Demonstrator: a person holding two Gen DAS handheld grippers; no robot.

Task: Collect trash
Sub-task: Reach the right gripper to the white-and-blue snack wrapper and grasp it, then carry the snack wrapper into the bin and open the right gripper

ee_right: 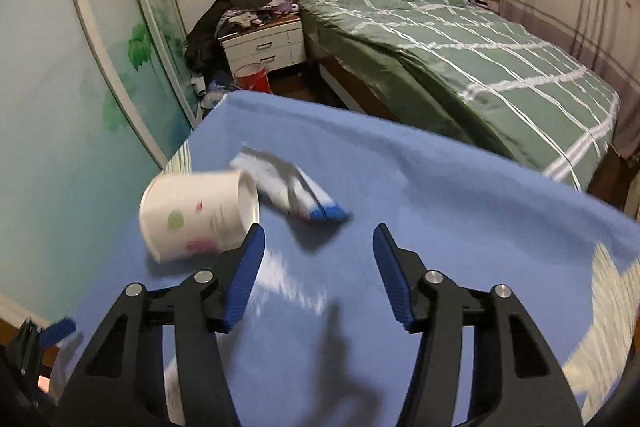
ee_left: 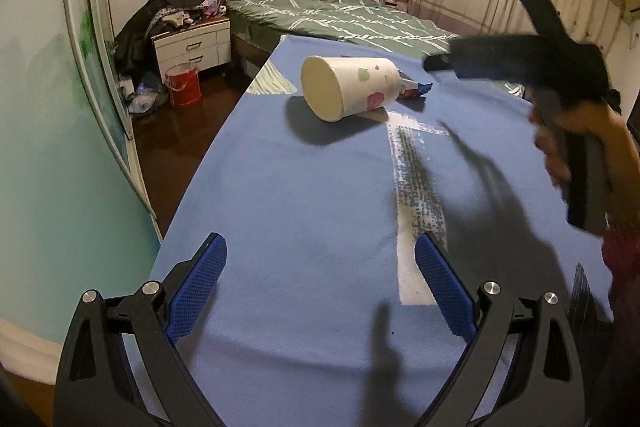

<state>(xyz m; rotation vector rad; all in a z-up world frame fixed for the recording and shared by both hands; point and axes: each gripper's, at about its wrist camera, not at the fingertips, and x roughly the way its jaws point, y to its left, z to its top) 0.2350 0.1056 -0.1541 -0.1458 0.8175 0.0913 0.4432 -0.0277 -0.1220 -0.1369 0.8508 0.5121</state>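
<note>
Lying beyond both fingers (untouched): paper cup [ee_right: 196,217], wrapper [ee_right: 296,193].

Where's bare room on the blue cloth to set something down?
Free: the wide stretch between the left gripper and the tipped paper cup, and right of the white printed stripe. Crowded: the far end, where the cup lies against the wrapper.

Left gripper [ee_left: 320,285] fingers wide apart, right gripper [ee_right: 318,277] narrower (both empty, angled downward).
</note>
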